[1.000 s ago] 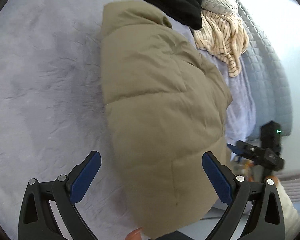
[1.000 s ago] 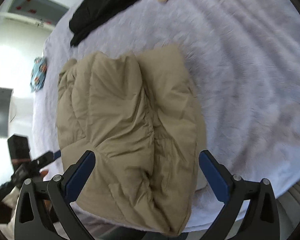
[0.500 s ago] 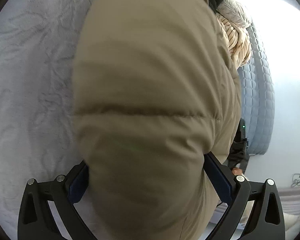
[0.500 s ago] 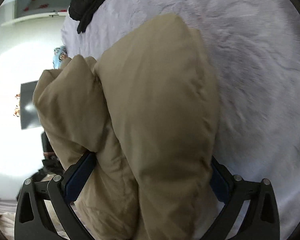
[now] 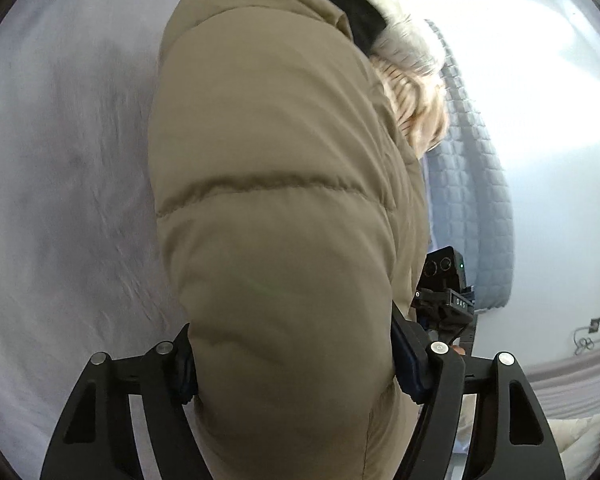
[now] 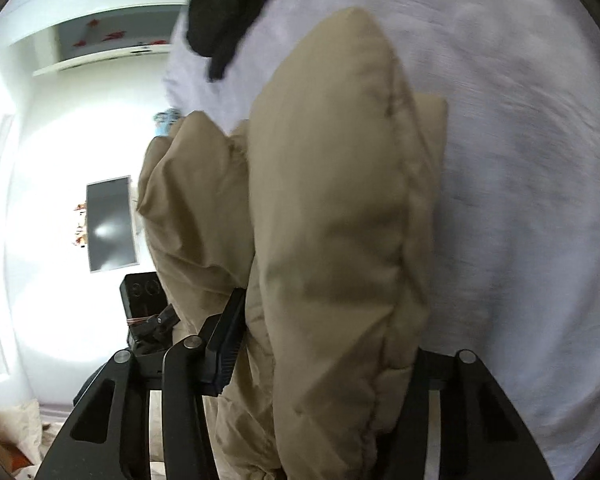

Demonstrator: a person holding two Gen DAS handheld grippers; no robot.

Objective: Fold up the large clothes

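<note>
Risk judged from this moment: the thick, slippery tan puffer jacket (image 5: 284, 216) could squeeze out of either grip and spring open, undoing its fold, because each claw pinched only bulging padding near one end. The left claw (image 5: 296, 364) was closed part-way, pads pressed into the jacket's sides. The right claw (image 6: 320, 356) likewise clamped the doubled bundle (image 6: 332, 240). The jacket filled the space ahead of both claws, above the lavender bed (image 5: 68, 184)
</note>
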